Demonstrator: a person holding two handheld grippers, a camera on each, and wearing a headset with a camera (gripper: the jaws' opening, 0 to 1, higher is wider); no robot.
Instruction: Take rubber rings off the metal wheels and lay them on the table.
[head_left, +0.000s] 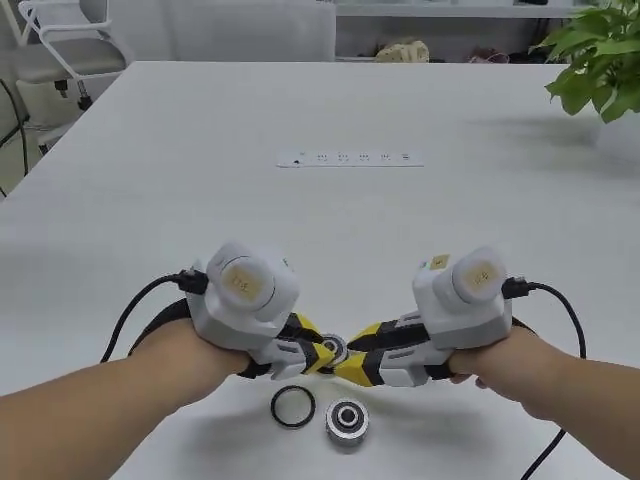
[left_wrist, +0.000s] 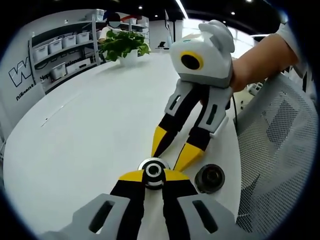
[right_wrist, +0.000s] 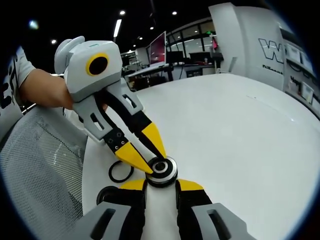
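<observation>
A metal wheel (head_left: 332, 348) with a dark rubber rim is held just above the table between both grippers. My left gripper (left_wrist: 153, 176) is shut on this wheel (left_wrist: 153, 170). My right gripper (right_wrist: 161, 184) faces it from the other side, its yellow jaws apart on either side of the wheel (right_wrist: 162, 170). In the head view the left gripper (head_left: 318, 352) and the right gripper (head_left: 346, 362) meet tip to tip. A loose black rubber ring (head_left: 293, 406) lies flat on the table near me, beside a second metal wheel (head_left: 347, 420).
The white table (head_left: 330, 220) stretches away ahead, with a flat white power strip (head_left: 350, 158) at mid-table. A potted plant (head_left: 600, 60) stands at the far right corner. A mesh chair (left_wrist: 280, 150) sits at the near edge, and cables trail from both grippers.
</observation>
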